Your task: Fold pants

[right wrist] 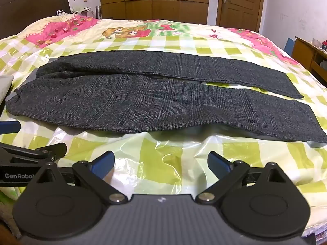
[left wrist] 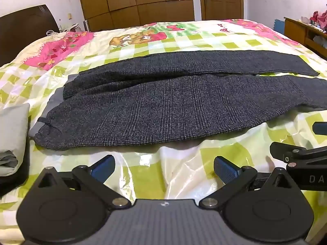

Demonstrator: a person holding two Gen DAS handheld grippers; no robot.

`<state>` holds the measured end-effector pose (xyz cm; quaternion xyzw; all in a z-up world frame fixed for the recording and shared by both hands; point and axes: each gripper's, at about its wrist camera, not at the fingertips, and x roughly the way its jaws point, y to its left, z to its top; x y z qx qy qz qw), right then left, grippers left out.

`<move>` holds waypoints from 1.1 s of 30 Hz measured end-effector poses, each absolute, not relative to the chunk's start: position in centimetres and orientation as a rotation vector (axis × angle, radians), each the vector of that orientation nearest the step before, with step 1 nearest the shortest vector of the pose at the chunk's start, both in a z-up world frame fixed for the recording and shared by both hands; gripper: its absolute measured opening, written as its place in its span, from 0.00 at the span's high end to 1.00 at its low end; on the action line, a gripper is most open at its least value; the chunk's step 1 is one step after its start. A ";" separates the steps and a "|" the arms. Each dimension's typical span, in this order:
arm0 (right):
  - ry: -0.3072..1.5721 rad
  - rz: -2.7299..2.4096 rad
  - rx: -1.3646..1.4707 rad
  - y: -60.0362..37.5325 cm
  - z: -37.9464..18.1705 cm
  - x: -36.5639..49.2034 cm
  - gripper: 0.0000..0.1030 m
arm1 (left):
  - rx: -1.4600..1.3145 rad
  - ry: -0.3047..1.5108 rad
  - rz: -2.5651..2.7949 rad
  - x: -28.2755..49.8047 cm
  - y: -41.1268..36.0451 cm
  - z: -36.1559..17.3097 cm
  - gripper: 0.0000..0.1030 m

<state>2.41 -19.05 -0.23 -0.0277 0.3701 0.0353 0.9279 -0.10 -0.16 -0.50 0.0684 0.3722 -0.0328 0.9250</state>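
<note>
While your left gripper (left wrist: 163, 168) and right gripper (right wrist: 161, 162) hang spread and empty, the pants (left wrist: 163, 110) lie ahead of both fingertips, long axis crosswise, waistband nearer your left, hems nearer your right.

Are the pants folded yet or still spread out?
Spread out, unfolded. The pants lie flat across the bed, both legs side by side at full length, waistband at the left.
</note>
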 end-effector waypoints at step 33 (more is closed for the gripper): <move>0.763 0.068 -0.061 -18.8 -0.1 2.4 0.11 | 0.143 0.767 -0.071 0.0 -0.6 -0.6 0.00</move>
